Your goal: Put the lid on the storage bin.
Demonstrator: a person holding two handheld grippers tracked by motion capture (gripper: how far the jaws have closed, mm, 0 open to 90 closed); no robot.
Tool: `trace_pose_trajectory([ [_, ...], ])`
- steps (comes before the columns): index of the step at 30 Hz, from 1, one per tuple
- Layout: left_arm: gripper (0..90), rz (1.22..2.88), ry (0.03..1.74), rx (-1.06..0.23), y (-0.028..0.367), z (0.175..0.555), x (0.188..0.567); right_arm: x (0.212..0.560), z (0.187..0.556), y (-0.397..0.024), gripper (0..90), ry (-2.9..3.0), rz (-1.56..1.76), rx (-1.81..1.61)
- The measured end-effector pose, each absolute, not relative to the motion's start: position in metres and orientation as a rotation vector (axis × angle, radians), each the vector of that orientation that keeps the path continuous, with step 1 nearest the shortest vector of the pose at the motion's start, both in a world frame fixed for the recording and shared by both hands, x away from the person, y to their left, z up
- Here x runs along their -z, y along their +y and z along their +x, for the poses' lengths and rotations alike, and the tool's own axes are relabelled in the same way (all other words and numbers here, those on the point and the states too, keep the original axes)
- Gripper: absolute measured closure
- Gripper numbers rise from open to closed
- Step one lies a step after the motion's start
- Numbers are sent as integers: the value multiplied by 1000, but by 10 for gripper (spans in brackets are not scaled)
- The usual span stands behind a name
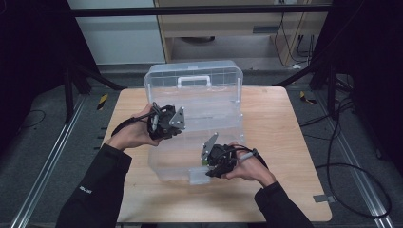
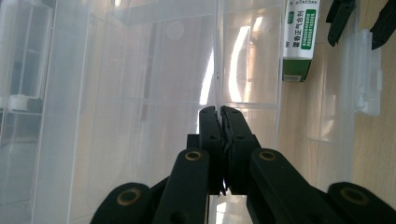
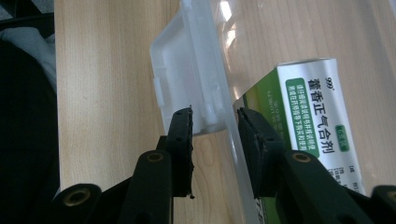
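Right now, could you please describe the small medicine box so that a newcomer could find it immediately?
Start at the clear plastic case lying open on the wooden table. Look inside its near half, by the front latch that the right gripper straddles. The medicine box is white and green with printed characters, the only coloured thing inside.

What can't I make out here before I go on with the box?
- Green and white carton in the clear plastic storage box: right gripper view, lower end cut off by the frame and the gripper jaw.
- Same carton, left gripper view: top cut off, print too small.
- Left gripper: whether it pinches the box's thin wall, unclear.
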State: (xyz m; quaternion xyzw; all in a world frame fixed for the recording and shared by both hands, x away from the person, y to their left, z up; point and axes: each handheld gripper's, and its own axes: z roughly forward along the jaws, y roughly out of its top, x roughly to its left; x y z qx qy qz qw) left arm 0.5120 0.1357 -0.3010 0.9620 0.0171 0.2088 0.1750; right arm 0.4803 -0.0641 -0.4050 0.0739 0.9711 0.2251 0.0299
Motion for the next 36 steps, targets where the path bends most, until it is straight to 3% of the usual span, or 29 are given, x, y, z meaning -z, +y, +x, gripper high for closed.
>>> trace_pose_trajectory([
  [27,866,2726,54,-522,136,495,312,403,473,-73,658,2898,273,-804],
  [36,861,2719,66,-516,137,493,314,377,465,-104,685,2762,417,-1021],
])
